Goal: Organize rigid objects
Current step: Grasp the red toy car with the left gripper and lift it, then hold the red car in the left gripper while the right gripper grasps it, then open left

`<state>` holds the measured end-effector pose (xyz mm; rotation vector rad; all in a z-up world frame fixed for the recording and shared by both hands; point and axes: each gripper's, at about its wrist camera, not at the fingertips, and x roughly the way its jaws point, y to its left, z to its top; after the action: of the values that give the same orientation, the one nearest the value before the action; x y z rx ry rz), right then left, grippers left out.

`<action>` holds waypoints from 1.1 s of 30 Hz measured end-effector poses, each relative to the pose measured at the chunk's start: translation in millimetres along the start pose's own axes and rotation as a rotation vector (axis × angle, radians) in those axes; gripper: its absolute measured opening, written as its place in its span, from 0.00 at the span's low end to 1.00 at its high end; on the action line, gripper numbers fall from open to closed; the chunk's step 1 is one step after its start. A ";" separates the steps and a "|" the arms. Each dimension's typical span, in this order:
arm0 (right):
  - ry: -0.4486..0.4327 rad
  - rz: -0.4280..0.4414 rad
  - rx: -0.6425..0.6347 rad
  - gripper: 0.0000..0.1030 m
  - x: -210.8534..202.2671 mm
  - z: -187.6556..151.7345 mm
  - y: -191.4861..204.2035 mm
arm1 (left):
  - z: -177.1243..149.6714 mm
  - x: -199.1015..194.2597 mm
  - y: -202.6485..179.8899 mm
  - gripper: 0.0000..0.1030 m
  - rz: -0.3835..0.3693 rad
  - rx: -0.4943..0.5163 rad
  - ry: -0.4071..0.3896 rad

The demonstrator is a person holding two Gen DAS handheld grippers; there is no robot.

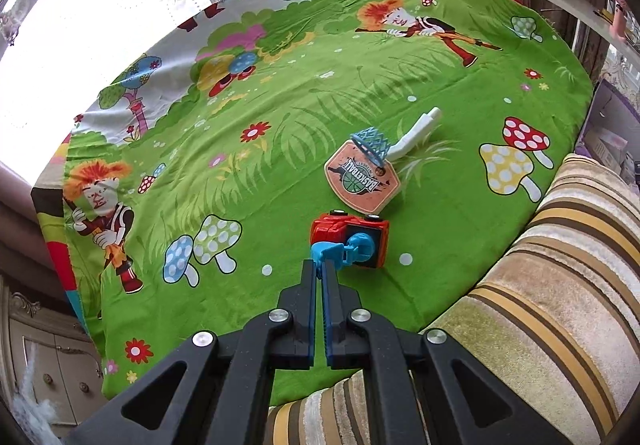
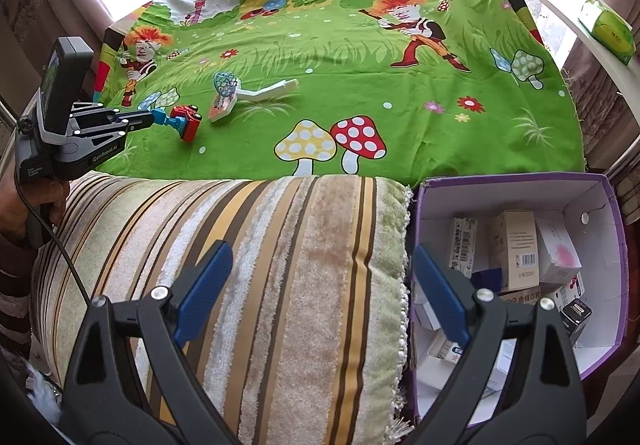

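Note:
A red toy truck with a blue arm lies on its side on the green cartoon cloth. My left gripper is shut on the blue arm's end. In the right wrist view the left gripper holds the truck at the left. A toy basketball hoop with a blue net and white post lies just beyond the truck; it also shows in the right wrist view. My right gripper is open and empty above a striped cushion.
A purple box with several small cartons stands to the right of the cushion. The striped cushion borders the cloth's near edge. A green tissue pack lies on a white shelf at the far right. Windows stand behind the table.

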<state>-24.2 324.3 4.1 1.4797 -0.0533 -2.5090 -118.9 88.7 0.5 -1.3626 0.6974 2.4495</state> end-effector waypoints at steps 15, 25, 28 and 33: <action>-0.028 0.034 -0.091 0.90 5.5 19.1 24.3 | 11.3 1.4 5.1 0.05 -0.161 -0.109 -0.030; -0.025 0.114 -0.247 0.86 27.6 46.8 77.4 | 13.9 4.1 29.7 0.05 -0.305 -0.274 -0.062; -0.025 0.146 -0.280 0.85 36.9 58.5 89.1 | 6.7 1.4 53.5 0.05 -0.336 -0.389 -0.078; -0.042 0.167 -0.403 0.79 57.6 79.6 118.6 | -21.1 1.2 88.5 0.05 -0.336 -0.577 -0.102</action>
<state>-99.1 189.9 10.9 1.2068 0.2928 -2.2490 -142.9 2.2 15.2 -1.3729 -0.2768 2.5011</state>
